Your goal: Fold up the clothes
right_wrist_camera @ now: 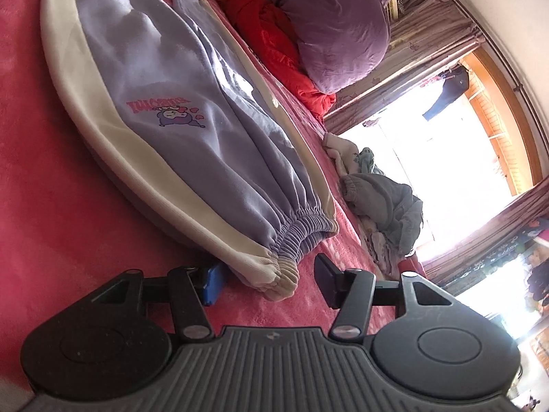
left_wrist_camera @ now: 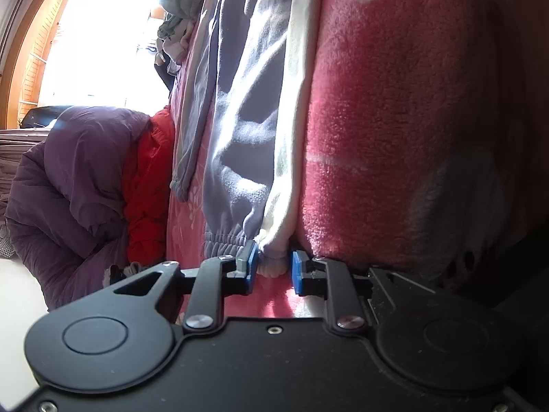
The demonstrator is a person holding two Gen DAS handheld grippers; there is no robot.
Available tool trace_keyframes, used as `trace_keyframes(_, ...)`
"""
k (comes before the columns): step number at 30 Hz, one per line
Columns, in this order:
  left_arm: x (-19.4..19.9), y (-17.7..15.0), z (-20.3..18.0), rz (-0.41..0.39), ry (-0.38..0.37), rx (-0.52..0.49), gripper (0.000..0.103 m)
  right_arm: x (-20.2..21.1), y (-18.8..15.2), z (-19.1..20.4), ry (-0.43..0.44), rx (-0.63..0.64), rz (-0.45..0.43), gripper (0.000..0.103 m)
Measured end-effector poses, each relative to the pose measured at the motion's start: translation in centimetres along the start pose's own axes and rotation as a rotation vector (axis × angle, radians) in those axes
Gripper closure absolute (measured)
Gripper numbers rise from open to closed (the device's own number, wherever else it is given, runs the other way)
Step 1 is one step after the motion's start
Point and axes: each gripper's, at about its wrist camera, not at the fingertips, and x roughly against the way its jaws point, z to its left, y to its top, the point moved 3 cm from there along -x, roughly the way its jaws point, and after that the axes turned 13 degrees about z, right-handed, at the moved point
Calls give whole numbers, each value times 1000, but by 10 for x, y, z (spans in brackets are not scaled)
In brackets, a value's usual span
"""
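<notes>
Left gripper (left_wrist_camera: 271, 267) is nearly pinching the cream waistband corner (left_wrist_camera: 272, 264) of the soft, light, floppy lavender sweatpants (left_wrist_camera: 247, 130); right gripper (right_wrist_camera: 267, 283) is standing half-open, holding nothing, straddling the waistband's other corner.

Blown-out window (right_wrist_camera: 442, 171) glare, sunlit fabric, shadowed foreground, fisheye-warped edges

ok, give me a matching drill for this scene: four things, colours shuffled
Things:
1. pants
2. blanket
3. duvet
4. clothes pile

Colours:
A. pink
B. purple
C. lilac with a cream side stripe
D. grey

Pairs: 1-C, 2-A, 3-B, 4-D
</notes>
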Motion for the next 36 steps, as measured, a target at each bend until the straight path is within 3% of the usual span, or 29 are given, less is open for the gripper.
trace_keyframes(12,8,-4,3,-45,125,77,84,-4,-5,-7,5,-2,-15,49)
trace_keyframes(18,5,-3,5,-54,107,87,84,-3,-4,1,4,84,-40,60)
trace_keyframes(24,1,-2,9,-54,68,110,88,-7,-4,-4,102,36,-21,78)
trace_keyframes(31,-3,-7,53,-60,-32,368,93,0,3,-37,149,-146,-25,87)
trace_keyframes(36,-21,1,109,-76,-79,576,93,-11,15,-66,185,-282,-28,89)
